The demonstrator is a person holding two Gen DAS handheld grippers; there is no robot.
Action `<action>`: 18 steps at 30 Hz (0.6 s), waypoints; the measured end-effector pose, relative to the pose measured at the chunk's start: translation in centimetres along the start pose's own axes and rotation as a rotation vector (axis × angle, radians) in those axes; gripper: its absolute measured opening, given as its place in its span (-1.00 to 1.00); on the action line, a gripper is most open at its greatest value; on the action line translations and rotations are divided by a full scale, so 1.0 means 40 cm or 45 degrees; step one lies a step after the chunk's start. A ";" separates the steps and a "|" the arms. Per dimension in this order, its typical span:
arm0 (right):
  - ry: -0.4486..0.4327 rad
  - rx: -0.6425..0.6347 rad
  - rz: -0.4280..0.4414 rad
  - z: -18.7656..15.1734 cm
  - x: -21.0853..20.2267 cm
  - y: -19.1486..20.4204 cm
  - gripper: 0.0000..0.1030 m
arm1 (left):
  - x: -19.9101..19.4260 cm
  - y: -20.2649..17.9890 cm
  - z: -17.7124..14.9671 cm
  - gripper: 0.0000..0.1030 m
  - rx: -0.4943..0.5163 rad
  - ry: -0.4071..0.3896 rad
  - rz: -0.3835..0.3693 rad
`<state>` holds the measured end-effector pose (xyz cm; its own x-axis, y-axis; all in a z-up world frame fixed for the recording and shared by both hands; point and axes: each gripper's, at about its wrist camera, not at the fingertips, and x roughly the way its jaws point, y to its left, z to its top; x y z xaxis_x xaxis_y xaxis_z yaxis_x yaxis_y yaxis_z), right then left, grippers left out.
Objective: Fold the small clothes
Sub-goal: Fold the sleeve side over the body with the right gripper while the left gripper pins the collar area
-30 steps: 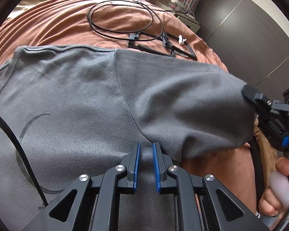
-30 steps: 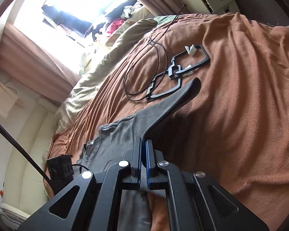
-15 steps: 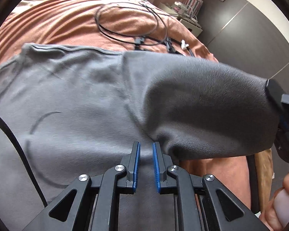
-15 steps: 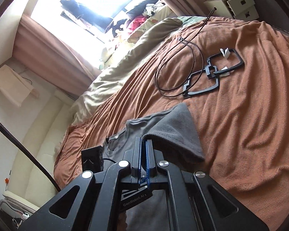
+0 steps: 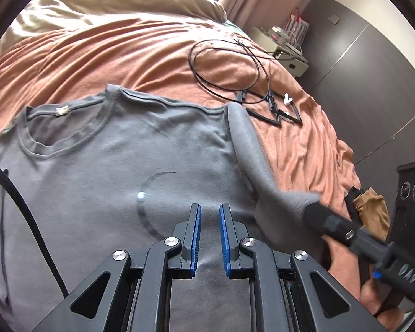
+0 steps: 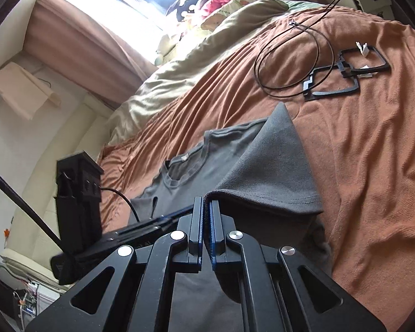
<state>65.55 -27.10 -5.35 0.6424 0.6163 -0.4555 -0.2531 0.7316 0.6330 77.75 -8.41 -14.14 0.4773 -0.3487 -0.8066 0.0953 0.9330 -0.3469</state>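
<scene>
Sleeve (image 6: 274,171) has swung in over the shirt (image 5: 110,171) since a second ago, so the first fold's nearly laid. Right tongs (image 6: 206,221) pinch its hem; left tongs (image 5: 209,238) hover part-open, empty. Shirt's flat mid-bed (image 5: 152,47), collar toward the pillows.

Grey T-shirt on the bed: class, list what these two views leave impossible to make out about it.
- T-shirt hem: cut off by the left wrist view's bottom edge and left gripper.
- Round print: partly hidden by that gripper.
- Neck label: too small to read.
- Sleeve underside: folded under, held by right gripper.
- Far sleeve: behind the left gripper's body in the right wrist view.
</scene>
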 end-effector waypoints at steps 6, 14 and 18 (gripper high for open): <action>-0.084 0.091 -0.032 -0.019 -0.040 -0.035 0.33 | -0.058 0.006 0.004 -0.73 -0.024 -0.034 -0.002; -0.155 0.272 -0.069 -0.065 -0.081 -0.130 0.33 | -0.047 -0.045 -0.007 -0.72 0.100 -0.013 0.019; -0.186 0.307 -0.131 -0.080 -0.078 -0.157 0.26 | 0.005 -0.071 -0.017 -0.64 0.150 0.037 0.001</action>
<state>62.80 -32.68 -9.89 0.7578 0.4809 -0.4410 -0.0132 0.6870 0.7265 76.98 -11.17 -13.64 0.4521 -0.3484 -0.8211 0.1978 0.9368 -0.2886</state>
